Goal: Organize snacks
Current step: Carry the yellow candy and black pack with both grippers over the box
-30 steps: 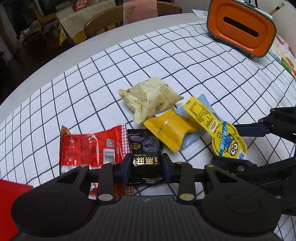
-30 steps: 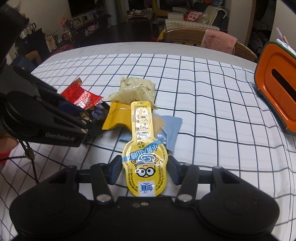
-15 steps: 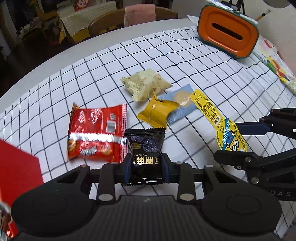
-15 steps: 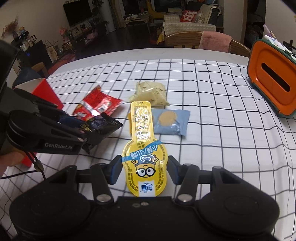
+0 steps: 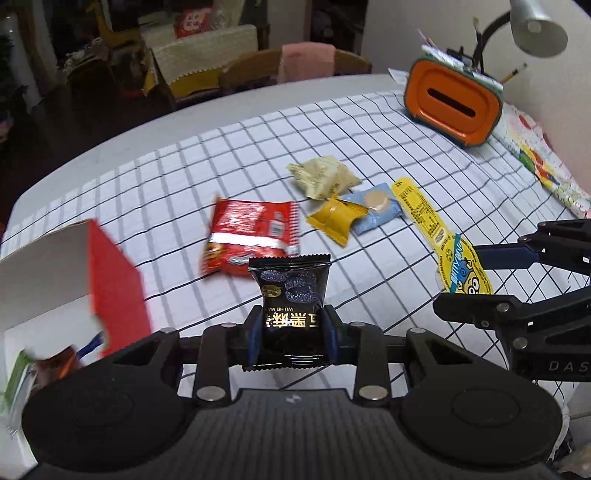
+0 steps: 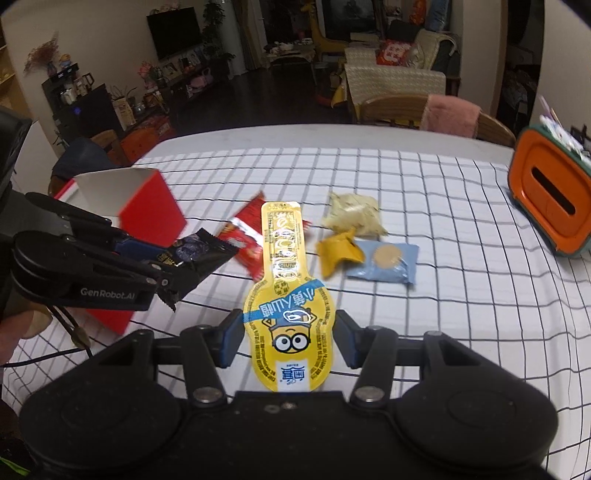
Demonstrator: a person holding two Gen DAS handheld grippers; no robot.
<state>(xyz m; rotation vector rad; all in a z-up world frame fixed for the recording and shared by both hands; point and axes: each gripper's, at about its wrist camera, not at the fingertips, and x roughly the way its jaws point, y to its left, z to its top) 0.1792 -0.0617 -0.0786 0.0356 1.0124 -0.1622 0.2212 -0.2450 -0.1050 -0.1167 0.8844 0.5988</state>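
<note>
My left gripper [image 5: 291,334] is shut on a black snack packet [image 5: 290,295] and holds it above the table. My right gripper [image 6: 288,339] is shut on a long yellow Minion packet [image 6: 286,295], also lifted. On the checked cloth lie a red packet [image 5: 251,240], a small yellow packet [image 5: 336,218], a light blue packet [image 5: 375,208] and a beige packet [image 5: 325,177]. An open red box [image 5: 74,277] stands at the left, with some packets inside it. It also shows in the right wrist view [image 6: 144,218].
An orange and green holder [image 5: 454,101] stands at the far right of the table, with a desk lamp [image 5: 535,26] behind it. A colourful sheet [image 5: 543,166] lies along the right edge. Chairs [image 5: 295,66] stand beyond the far edge.
Both grippers have risen and pulled back with their packets. The left one has swung left, so the red box has come into view.
</note>
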